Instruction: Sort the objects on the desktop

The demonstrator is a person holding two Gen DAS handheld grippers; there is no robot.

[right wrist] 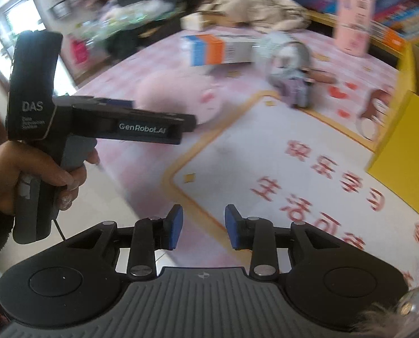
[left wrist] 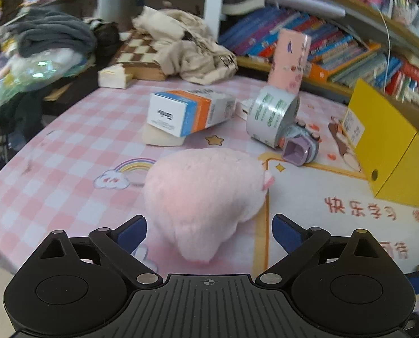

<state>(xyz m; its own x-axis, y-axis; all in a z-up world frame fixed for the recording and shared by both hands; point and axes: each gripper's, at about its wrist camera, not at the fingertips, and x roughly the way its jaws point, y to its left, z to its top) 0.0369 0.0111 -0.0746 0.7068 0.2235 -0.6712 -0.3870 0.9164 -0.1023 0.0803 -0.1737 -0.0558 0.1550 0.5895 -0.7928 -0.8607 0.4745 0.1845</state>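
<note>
Counted on the mat: 1 pink plush toy (left wrist: 206, 197), 1 blue-orange-white carton (left wrist: 189, 112), 1 tape roll (left wrist: 271, 112), 1 purple gadget (left wrist: 301, 146), 1 upright pink box (left wrist: 289, 59), 1 yellow box (left wrist: 392, 140). Behind were 1 checkerboard (left wrist: 136, 53), 1 beige cloth heap (left wrist: 192, 48), 1 grey folded fabric pile (left wrist: 54, 33). Shelf books (left wrist: 322, 45) were too blurred to count. 2 grippers were in view: left gripper (left wrist: 209, 233), right gripper (right wrist: 202, 226).

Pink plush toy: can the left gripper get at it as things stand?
Probably yes. The left gripper is open, its fingers standing either side of the plush toy with nothing between; the tape roll and box lie beyond it.
</note>
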